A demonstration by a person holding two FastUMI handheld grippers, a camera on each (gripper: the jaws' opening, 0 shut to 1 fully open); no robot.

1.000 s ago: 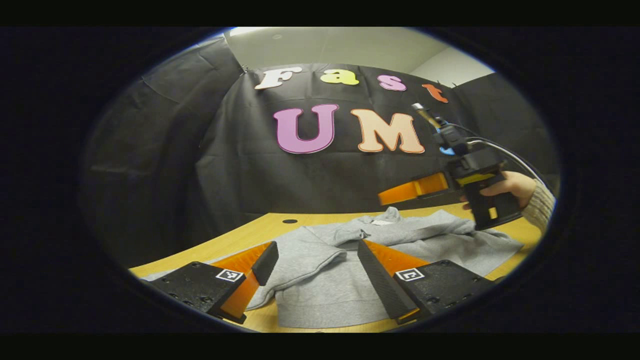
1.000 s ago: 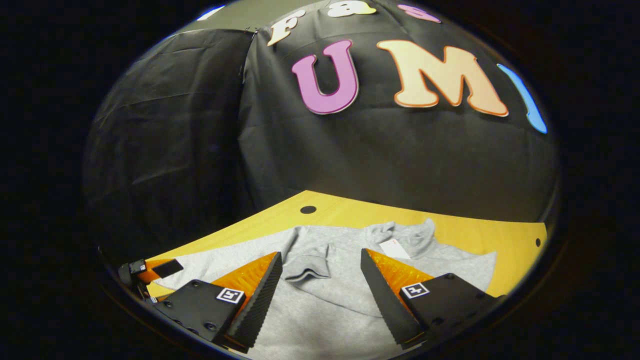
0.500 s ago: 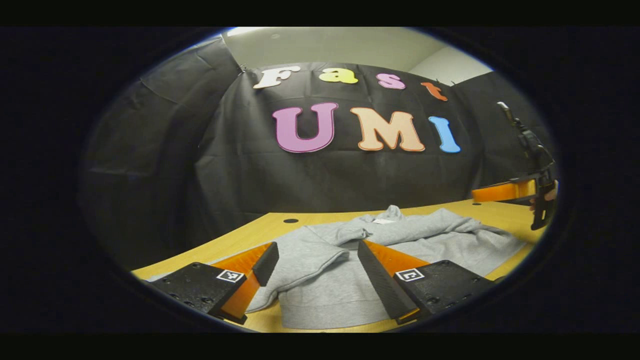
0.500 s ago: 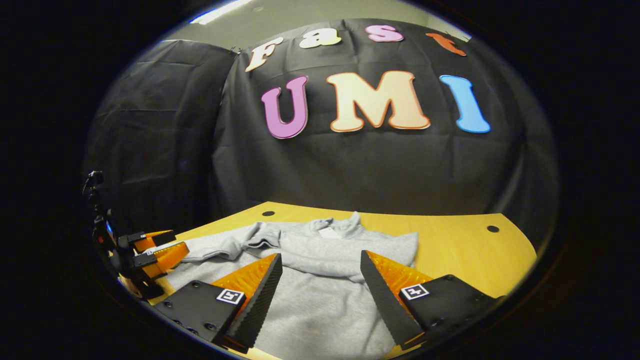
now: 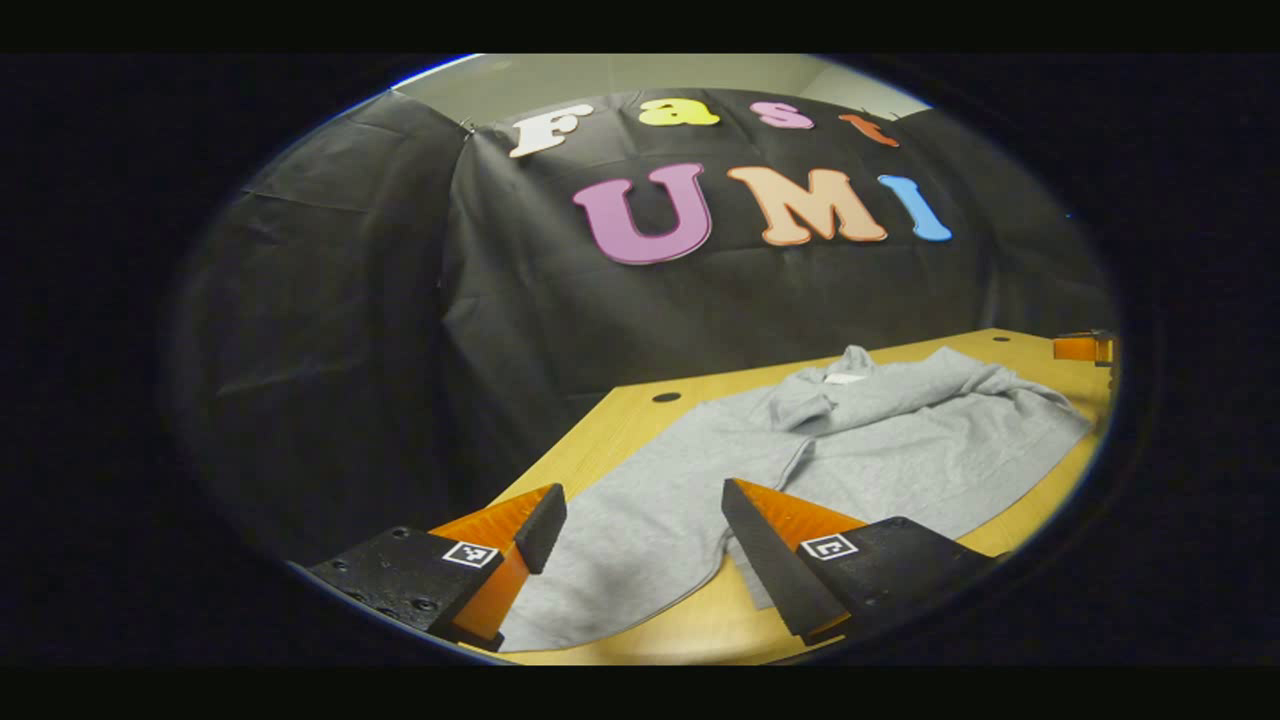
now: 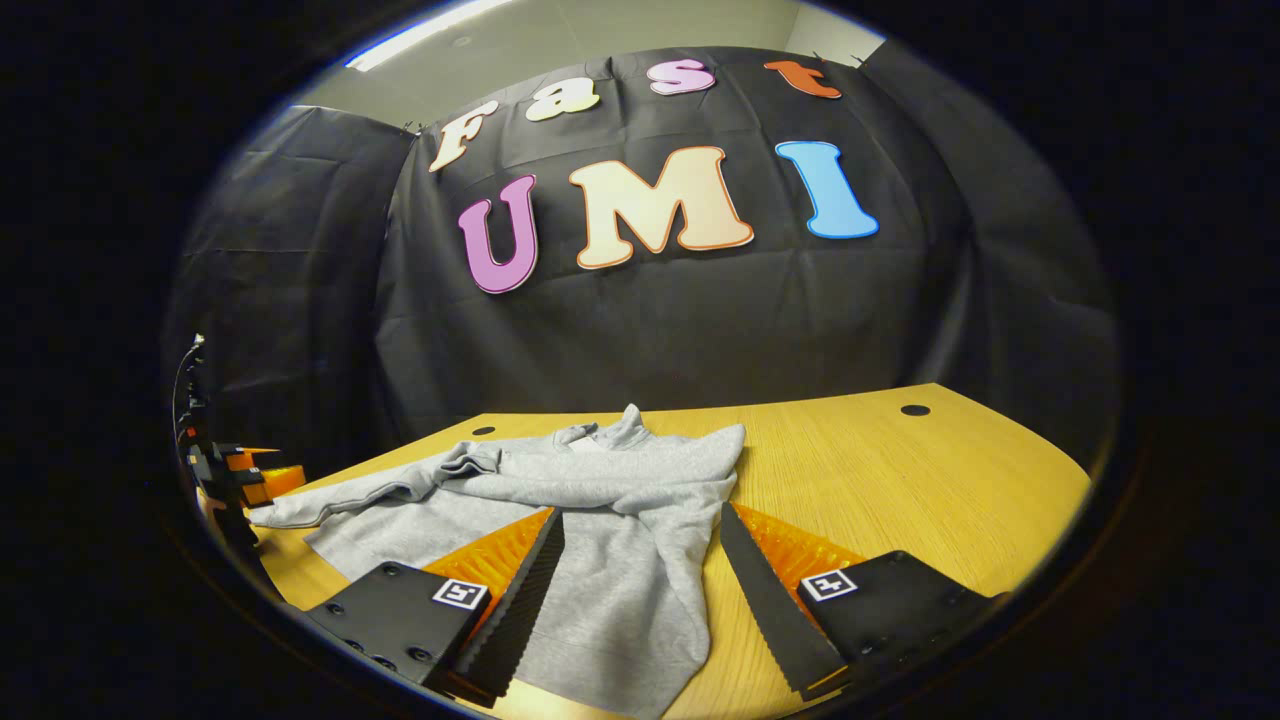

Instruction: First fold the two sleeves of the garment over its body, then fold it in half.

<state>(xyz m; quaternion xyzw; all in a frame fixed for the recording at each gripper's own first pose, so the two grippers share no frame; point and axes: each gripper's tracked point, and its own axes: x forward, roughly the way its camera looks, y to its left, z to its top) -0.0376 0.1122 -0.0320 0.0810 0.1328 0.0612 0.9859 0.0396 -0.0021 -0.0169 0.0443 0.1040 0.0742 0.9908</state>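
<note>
A grey sweatshirt (image 5: 850,450) lies flat on the wooden table (image 5: 690,625), its collar with a white tag (image 5: 842,378) at the far side. In the right gripper view the sweatshirt (image 6: 600,490) has one sleeve (image 6: 340,498) stretched out to the left and cloth folded across its chest. My left gripper (image 5: 640,530) is open, low over the sweatshirt's near left hem. My right gripper (image 6: 640,560) is open above the garment's near right edge, holding nothing. The left gripper (image 6: 235,475) also shows at the far left, and the right gripper (image 5: 1082,347) at the far right.
The table (image 6: 900,500) has small round holes (image 6: 914,410) (image 5: 666,397) near its back edge. Bare wood lies to the right of the sweatshirt in the right gripper view. Black cloth walls stand close behind and beside the table.
Both grippers have drawn apart: the right one moved from over the garment's middle to its right side, the left one shifted toward the left hem. Both stayed open.
</note>
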